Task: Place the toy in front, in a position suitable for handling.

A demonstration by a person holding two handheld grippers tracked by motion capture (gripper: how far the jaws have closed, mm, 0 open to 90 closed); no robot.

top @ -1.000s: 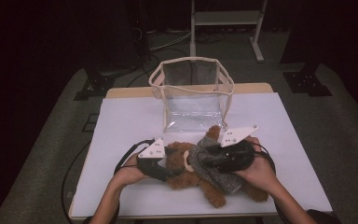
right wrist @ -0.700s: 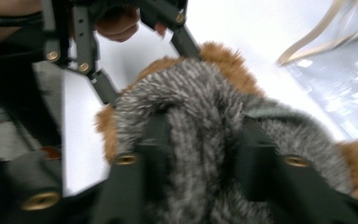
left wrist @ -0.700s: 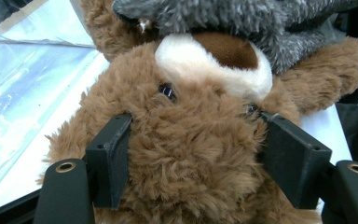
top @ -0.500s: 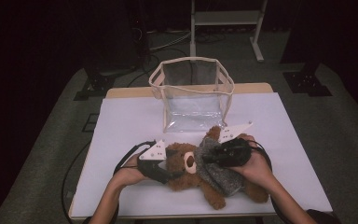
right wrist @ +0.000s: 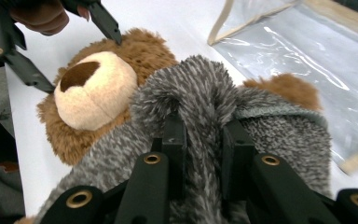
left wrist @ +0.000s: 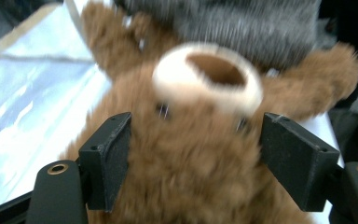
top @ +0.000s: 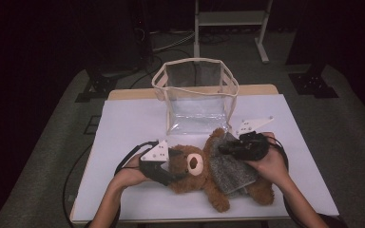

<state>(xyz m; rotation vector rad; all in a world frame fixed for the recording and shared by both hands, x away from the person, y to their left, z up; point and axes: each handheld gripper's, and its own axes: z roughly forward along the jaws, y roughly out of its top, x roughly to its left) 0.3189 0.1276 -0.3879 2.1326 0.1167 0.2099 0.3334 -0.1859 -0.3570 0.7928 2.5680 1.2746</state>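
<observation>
Brown teddy bear (top: 195, 166) in grey sweater (top: 230, 166): left gripper (top: 173, 164) clasps its head, right gripper (top: 225, 148) pinches sweater.

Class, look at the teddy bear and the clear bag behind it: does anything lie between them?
Nothing visible does. The teddy bear lies just in front of the clear bag, one paw at its base, with bare table around them.
</observation>
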